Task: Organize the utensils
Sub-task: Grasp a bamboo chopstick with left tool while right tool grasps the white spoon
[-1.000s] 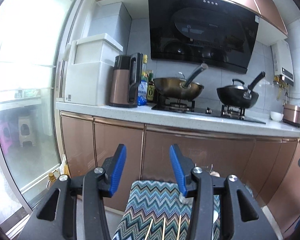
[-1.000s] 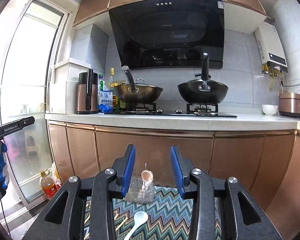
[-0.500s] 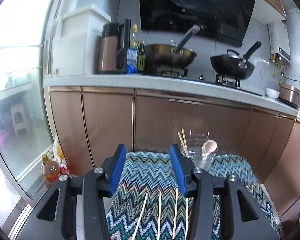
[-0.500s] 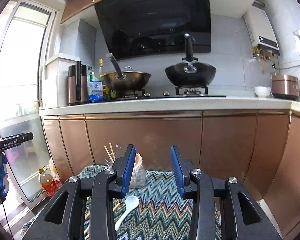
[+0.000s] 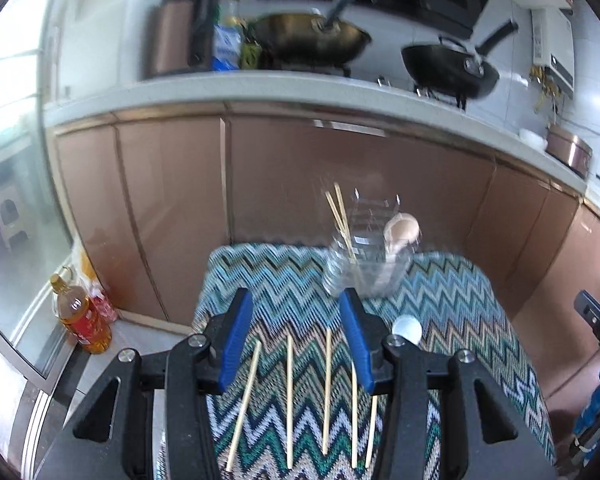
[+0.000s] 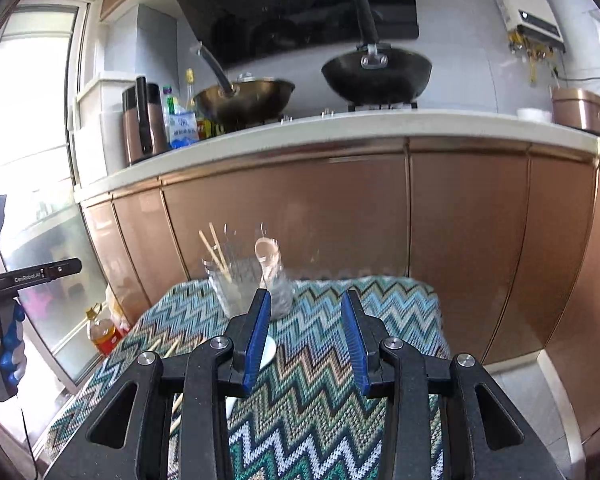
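Chopsticks (image 5: 288, 396), pale wooden sticks, lie loose and roughly parallel on the zigzag-patterned tabletop (image 5: 452, 308); the left gripper (image 5: 296, 340) hides part of the rightmost ones. A white spoon (image 5: 407, 327) is half hidden behind the fingers (image 5: 354, 340). Further back, a clear holder (image 5: 366, 256), blurred, contains two chopsticks and a pinkish spoon (image 5: 400, 230). Both the left gripper and the right gripper (image 6: 305, 340) are released, grasping nothing.
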Available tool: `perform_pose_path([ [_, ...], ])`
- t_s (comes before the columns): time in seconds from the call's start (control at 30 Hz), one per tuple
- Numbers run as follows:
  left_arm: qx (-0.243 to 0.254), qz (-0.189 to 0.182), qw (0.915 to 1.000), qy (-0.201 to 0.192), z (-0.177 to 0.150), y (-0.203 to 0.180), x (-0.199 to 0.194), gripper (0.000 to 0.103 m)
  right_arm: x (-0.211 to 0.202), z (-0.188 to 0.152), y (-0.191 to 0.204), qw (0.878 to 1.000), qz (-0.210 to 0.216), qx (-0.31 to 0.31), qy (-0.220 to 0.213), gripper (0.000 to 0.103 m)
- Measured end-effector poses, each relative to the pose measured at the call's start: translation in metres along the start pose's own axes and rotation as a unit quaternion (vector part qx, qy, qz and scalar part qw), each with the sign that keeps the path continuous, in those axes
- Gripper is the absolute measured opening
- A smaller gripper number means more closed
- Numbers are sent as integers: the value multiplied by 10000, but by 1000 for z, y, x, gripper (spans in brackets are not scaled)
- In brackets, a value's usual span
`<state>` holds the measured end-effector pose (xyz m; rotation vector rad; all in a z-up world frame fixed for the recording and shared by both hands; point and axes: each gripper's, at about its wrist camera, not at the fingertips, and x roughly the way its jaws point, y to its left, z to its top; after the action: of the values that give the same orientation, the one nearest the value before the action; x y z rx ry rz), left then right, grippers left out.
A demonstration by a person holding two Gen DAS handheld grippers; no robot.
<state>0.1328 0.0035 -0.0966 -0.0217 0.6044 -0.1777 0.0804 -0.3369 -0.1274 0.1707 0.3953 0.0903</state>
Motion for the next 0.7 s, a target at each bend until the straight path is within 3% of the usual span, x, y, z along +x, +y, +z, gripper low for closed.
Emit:
perform_pose_path([
  [0.2,120,-345,9969,696,-12,-11,42,43,28,-13,-4,9991,176,125,367,36],
  [0.4,23,-670,9877,1410,-24,-14,89,43,61,-27,-9,9964,264,197,786,36],
  [0.53,35,-995,9762,1929,-32,-23,125,42,87,-36,-11,9927,435,243,1101,35],
  [0.7,172,-1101,9598,2576,-41,-38,174,35,128,-45,-14,9811,906,352,1674,34],
])
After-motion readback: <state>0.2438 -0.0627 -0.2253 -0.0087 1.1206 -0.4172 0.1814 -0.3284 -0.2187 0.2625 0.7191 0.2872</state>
